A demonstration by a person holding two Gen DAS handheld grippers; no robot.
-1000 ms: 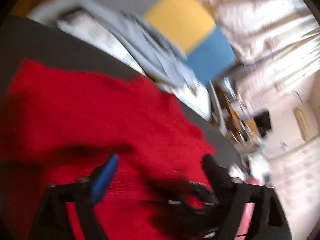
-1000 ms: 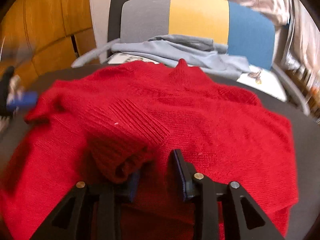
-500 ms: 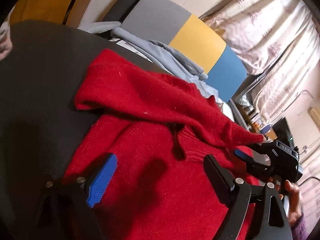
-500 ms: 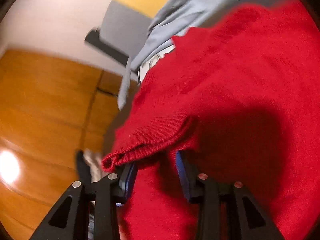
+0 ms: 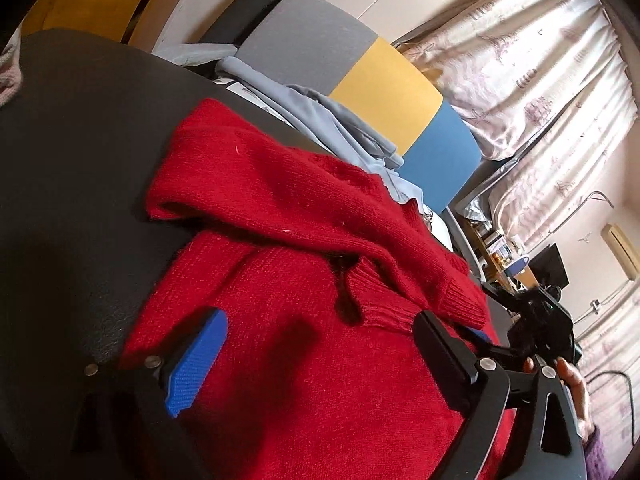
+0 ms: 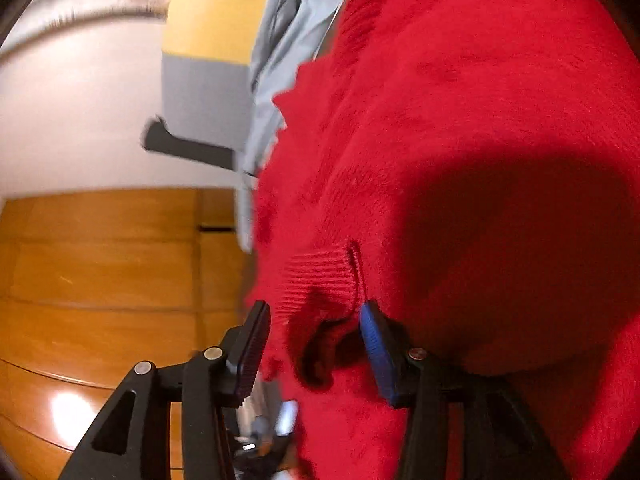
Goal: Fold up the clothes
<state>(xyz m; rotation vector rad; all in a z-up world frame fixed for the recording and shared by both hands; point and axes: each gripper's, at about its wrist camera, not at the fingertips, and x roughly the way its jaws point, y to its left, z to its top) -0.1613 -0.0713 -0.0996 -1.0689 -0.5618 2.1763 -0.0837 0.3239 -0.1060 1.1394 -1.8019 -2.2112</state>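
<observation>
Since a second ago my right gripper point(image 6: 312, 344) rolled over, jaws opening off the sleeve cuff point(image 6: 320, 276). Left gripper point(image 5: 320, 360) wide open over the red sweater point(image 5: 300, 360) on the worktop point(image 5: 72, 160) (soft, floppy knit; I'd grab ribbed edges).

Past the dark bench point(image 5: 80, 152) we see a chair back point(image 5: 360, 80) in grey, yellow and blue panels, with a pale blue garment point(image 5: 320, 124) draped in front of it. Patterned curtains point(image 5: 532, 60) hang to the right; wooden panelling point(image 6: 100, 260) shows in the right wrist view.
</observation>
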